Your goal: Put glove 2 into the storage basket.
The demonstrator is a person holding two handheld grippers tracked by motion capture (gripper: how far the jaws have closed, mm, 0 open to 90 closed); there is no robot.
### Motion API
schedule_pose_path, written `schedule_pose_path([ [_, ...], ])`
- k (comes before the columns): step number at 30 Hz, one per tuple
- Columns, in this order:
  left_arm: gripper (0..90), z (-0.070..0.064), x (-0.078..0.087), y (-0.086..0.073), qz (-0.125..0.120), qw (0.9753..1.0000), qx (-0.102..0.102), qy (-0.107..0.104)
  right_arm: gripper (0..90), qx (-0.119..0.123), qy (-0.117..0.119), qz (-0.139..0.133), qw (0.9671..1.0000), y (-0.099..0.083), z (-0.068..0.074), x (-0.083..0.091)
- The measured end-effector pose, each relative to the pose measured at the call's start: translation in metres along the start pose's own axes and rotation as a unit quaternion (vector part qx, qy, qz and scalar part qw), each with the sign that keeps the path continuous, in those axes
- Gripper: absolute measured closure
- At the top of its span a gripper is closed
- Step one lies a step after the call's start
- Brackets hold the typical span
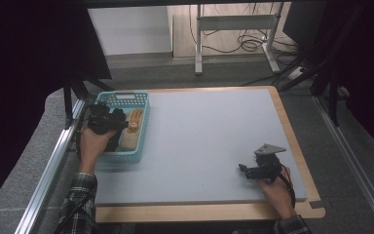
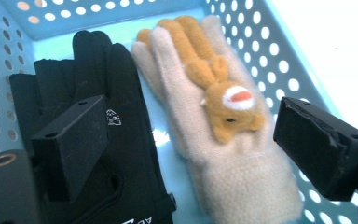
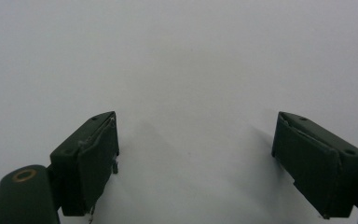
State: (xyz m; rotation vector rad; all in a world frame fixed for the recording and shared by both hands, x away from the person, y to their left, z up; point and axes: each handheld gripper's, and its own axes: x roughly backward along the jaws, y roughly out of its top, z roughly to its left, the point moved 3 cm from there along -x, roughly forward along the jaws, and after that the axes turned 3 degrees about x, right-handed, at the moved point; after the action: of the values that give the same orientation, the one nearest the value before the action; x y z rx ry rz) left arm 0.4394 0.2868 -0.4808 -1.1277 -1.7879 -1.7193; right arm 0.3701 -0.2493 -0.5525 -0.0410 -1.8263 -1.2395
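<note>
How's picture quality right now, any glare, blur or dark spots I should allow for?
High view: dim and soft, dark at both sides, so the basket contents lack detail. Left gripper view: the mat beyond the basket wall is blown out white at top right; the cream glove and black glove are fairly sharp. Right gripper view: evenly lit mat, faint shadows beside the jaws.

Black glove (image 2: 116, 140): a small white printed logo mark sits at the 9 o'clock side of the left gripper view, characters illegible. White lettering at the glove's cuff, at 6 o'clock, is cut off by the frame edge; it cannot be read reliably.
</note>
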Motion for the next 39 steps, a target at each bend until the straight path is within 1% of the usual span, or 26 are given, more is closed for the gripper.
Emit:
schedule_pose_path([
  [3, 9.4, -0.002, 0.002, -0.002, -0.004, 1.0, -0.003, -0.003, 14.1, 0.0, 0.0, 0.0, 1.0, 0.0, 0.0, 0.0],
  [8, 7.2, -0.006, 0.006, -0.004, -0.006, 0.9998, -0.019, -0.003, 14.1, 0.0, 0.0, 0.0, 1.0, 0.0, 0.0, 0.0],
  [18, 5.4, -0.015, 0.016, -0.007, -0.029, 0.9989, -0.033, -0.016, 14.1, 0.0, 0.0, 0.0, 1.0, 0.0, 0.0, 0.0],
  [23, 4.2, -0.021, 0.02, -0.009, -0.043, 0.998, -0.041, -0.023, 14.1, 0.0, 0.0, 0.0, 1.0, 0.0, 0.0, 0.0],
  [31, 4.0, -0.031, 0.025, -0.013, -0.049, 0.9968, -0.054, -0.033, 14.1, 0.0, 0.0, 0.0, 1.0, 0.0, 0.0, 0.0],
  [39, 4.0, -0.04, 0.031, -0.015, -0.063, 0.9949, -0.063, -0.048, 14.1, 0.0, 0.0, 0.001, 1.0, 0.0, 0.0, 0.0],
])
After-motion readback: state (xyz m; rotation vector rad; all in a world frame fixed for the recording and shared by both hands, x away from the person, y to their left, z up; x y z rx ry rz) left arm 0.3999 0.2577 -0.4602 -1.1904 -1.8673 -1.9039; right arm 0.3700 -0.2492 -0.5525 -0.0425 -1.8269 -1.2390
